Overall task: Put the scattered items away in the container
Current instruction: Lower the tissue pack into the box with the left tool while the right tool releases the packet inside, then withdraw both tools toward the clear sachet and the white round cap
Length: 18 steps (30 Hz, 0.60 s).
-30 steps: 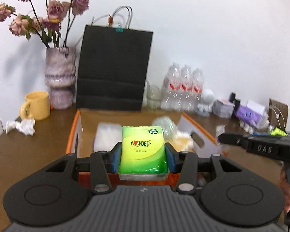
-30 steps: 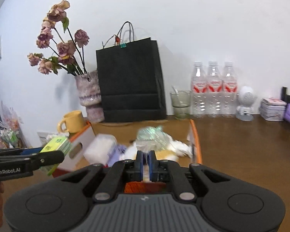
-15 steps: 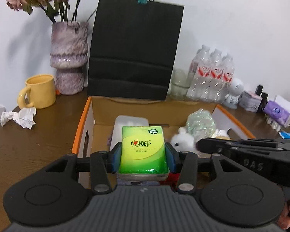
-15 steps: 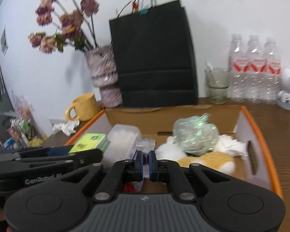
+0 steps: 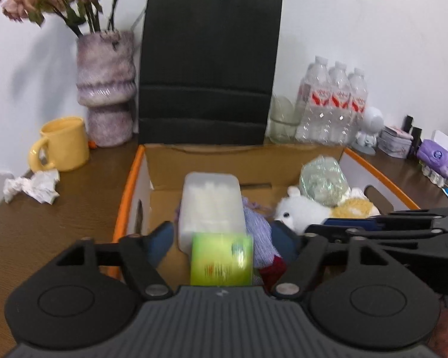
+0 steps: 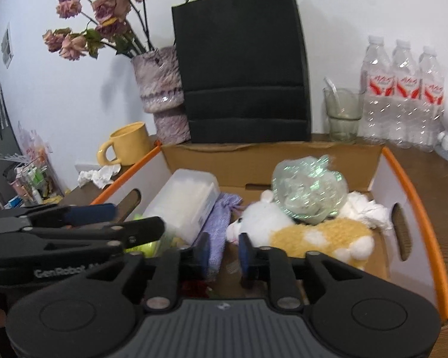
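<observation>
- Left wrist view: the left gripper (image 5: 221, 238) has its jaws spread wide, and the green tissue pack (image 5: 221, 264) sits blurred between them, touching neither pad; it looks released and on its way down, though the blur makes that a judgement.
- Ahead of the left fingertips lies the cardboard box (image 5: 125, 191) with its orange rim, the container for this task.
- Already in the box, beyond the tissue pack: a clear plastic tub (image 5: 210, 205), a lilac cloth (image 5: 258, 232) just to its right, a white and yellow plush toy (image 5: 307, 210) further right, and a crinkled green wrapper ball (image 5: 324, 180) resting on the plush.
- Right wrist view: the right gripper (image 6: 224, 252) is parted with nothing between its pads, hovering over the near end of the box, the lilac cloth just ahead of its left finger.
- Most of the tidying looks done; both tools are now free.
- Left of the box, outside it, a crumpled white tissue (image 5: 33, 185) remains on the table (image 5: 44, 238) near the yellow mug (image 5: 62, 144); that is probably the next pick.
</observation>
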{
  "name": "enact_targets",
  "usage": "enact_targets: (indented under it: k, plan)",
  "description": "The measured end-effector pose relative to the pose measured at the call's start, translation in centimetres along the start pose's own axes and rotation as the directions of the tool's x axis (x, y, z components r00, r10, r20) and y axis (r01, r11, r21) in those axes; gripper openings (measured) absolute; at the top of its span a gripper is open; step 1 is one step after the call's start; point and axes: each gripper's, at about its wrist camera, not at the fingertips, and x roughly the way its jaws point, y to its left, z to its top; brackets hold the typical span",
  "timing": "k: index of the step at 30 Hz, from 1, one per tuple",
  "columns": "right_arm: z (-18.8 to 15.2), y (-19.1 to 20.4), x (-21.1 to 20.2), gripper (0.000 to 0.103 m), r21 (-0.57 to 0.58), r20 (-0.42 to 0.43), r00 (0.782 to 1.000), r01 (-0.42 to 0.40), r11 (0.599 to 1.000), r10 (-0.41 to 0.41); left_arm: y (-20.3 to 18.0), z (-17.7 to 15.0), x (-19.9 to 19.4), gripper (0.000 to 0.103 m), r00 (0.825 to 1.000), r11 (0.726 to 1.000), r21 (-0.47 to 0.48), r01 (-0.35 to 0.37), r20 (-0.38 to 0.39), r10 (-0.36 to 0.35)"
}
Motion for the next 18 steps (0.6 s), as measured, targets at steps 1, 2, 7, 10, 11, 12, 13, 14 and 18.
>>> enact_targets:
  k: [1,2,7,10,11,12,13,14,18]
  plan:
    - [0.1,-0.2,-0.3,0.039,0.002,0.006,1.0,0.017,1.0,-0.017,0.1,0.1,-0.2,0.089,1.0,1.0,-0.006,-0.006,0.007,0.006]
    - [0.2,-0.3,-0.6,0.05,0.004,0.01,0.999,0.033,0.999,-0.033,0.3,0.2,-0.3,0.095,1.0,1.0,-0.013,-0.007,0.012,0.007]
    - [0.6,-1.4,-1.8,0.093,0.02,0.024,0.991,0.127,0.992,-0.128,0.5,0.7,-1.0,0.103,0.999,1.0,-0.027,-0.013,0.032,0.013]
    - [0.7,-2.1,-2.3,0.103,0.031,0.023,0.991,0.131,0.991,-0.132,0.0,0.8,-1.1,0.103,0.999,0.999,-0.005,-0.038,0.035,0.038]
    - [0.7,-2.2,-2.4,0.103,0.032,0.024,0.991,0.133,0.991,-0.133,0.0,0.7,-1.1,0.103,0.999,0.999,0.0,-0.04,0.036,0.04]
    - [0.7,-2.2,-2.6,0.103,0.029,0.025,0.99,0.136,0.99,-0.136,-0.1,0.8,-1.2,0.103,0.999,0.999,0.0,-0.039,0.036,0.039]
    - [0.7,-2.2,-2.7,0.103,0.025,0.027,0.99,0.139,0.99,-0.14,-0.1,0.8,-1.2,0.103,0.999,0.999,-0.002,-0.039,0.036,0.039]
    - [0.7,-2.2,-2.8,0.103,0.023,0.029,0.989,0.142,0.99,-0.142,-0.1,0.8,-1.3,0.103,0.999,0.999,-0.004,-0.039,0.037,0.04]
    - [0.7,-2.1,-3.4,0.103,0.018,0.034,0.989,0.143,0.99,-0.144,0.1,1.0,-1.7,0.103,0.997,0.998,-0.012,-0.054,0.05,0.055]
